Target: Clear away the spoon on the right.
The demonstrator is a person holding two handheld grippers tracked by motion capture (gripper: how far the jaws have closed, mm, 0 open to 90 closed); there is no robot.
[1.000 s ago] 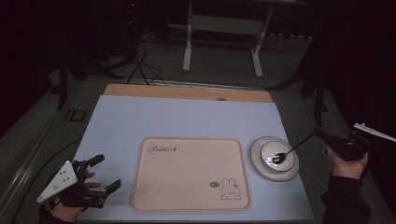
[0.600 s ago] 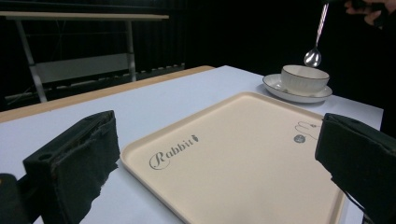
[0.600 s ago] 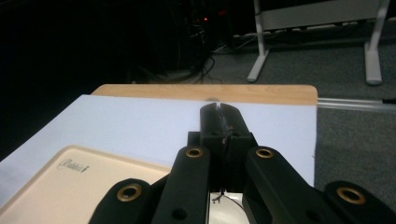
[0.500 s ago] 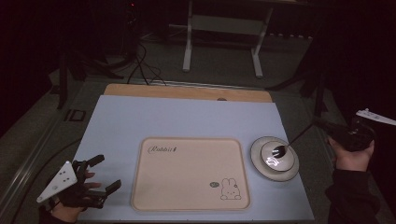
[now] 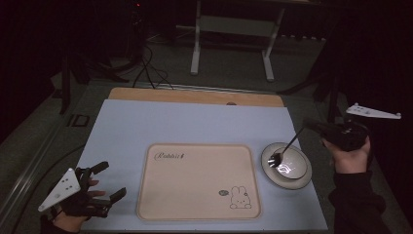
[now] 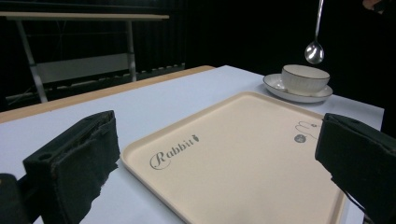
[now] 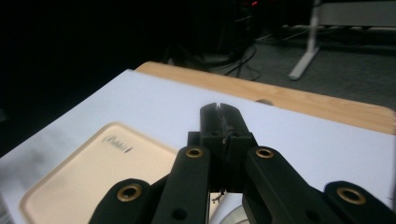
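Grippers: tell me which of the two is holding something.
The right gripper, at the table's right edge: its jaws are shut on a spoon above the cup. The left gripper gapes open.

- The tray (image 5: 197, 181) was seen in pale cream, printed with dark "Rabbit" lettering and a line-drawn rabbit.
- The cup (image 6: 304, 79) and saucer (image 6: 280, 87) were white with dark rims.
- The spoon (image 6: 314, 50) was silver.
- The table mat (image 5: 195, 124) was pale blue-white.
- The jaws were black.
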